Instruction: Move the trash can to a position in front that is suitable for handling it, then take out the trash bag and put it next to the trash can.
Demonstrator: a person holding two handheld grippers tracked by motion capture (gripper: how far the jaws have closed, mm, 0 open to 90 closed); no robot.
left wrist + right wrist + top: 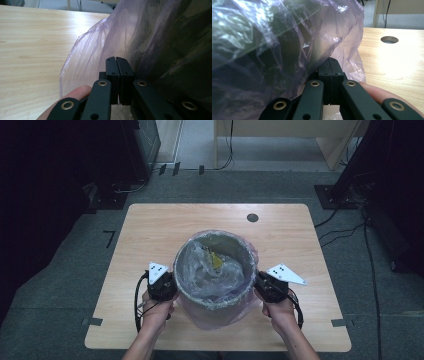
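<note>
On the light wooden desk [150, 232], seen from the high view, 1 round dark bin [216, 301] lined with a thin, translucent purple plastic bag [212, 319] stands near the front middle. The bag is folded over the rim and hangs down the outside; inside it, crumpled clear plastic and a small yellow scrap [217, 260] can be seen.

At the bin's left side the left gripper [162, 287] is held in the person's left hand [156, 310], right against the bin wall. In the left gripper view its 2 black jaws are pressed fully together, tips meeting, against the hanging purple film [95, 50]; whether a fold of film is pinched between them cannot be told. A fingertip [75, 93] is seen beside the linkage.

At the bin's right side the right gripper [270, 287] is held in the right hand [282, 312], likewise against the bin. In the right gripper view its jaws are closed tip to tip, with the purple film [287, 37] draped over and in front of them; a grip on the film cannot be confirmed.

Farther right and back, 1 round cable hole [252, 217] is set in the desk.
</note>
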